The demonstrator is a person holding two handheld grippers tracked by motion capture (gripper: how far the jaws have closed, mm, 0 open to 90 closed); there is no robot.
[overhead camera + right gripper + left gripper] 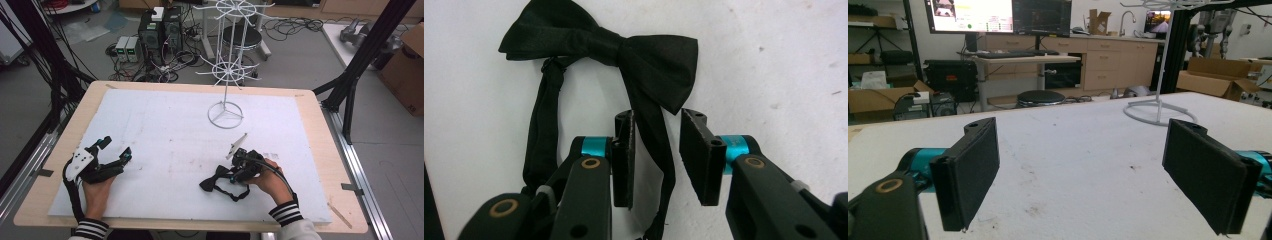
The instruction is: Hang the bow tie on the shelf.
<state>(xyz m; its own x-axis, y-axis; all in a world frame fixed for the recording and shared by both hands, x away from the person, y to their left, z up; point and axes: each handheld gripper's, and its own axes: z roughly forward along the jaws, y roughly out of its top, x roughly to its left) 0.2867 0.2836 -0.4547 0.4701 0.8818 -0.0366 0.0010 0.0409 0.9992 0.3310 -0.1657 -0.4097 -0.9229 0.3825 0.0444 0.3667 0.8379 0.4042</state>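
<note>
A black bow tie (212, 181) lies flat on the white foam board (165, 125) near the front, its strap (236, 194) looped toward the front edge. My right gripper (227, 175) is low over the tie, at its right side. In the right gripper view the bow (624, 50) lies just beyond the jaws. One strap (659, 135) runs down between the two pads, which stand apart and do not pinch it. My left gripper (116, 149) rests at the board's left side with its jaws wide apart and nothing between them (1080, 170).
A white wire display rack (226, 75) stands on a ring base (225, 115) at the board's far middle, also seen as the rack base (1158, 112). The wooden table edge (330, 165) borders the board. Black frame posts (360, 65) rise at the right.
</note>
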